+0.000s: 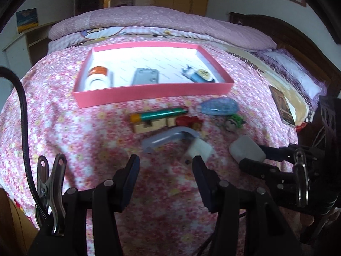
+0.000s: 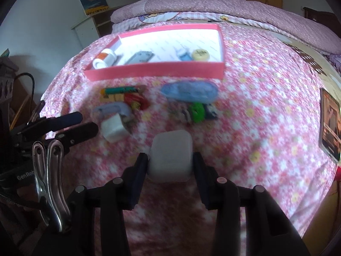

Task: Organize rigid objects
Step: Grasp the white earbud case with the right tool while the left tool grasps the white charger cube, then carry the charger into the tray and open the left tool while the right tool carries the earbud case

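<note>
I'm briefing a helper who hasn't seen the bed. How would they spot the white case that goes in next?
Start at the pink box on the flowered bedspread, then come down past the row of loose items. The white case lies nearest, between the right gripper's fingers. It is plain, rounded and bigger than the small white cube beside it.

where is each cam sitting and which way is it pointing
Left wrist: on the left gripper, angled down over the bed at the pink box; its open fingers show, with the right gripper at right.
Right wrist: on the right gripper, same direction; its fingers clamp a white case, left gripper at left.
Shared: box, case, white cube.
</note>
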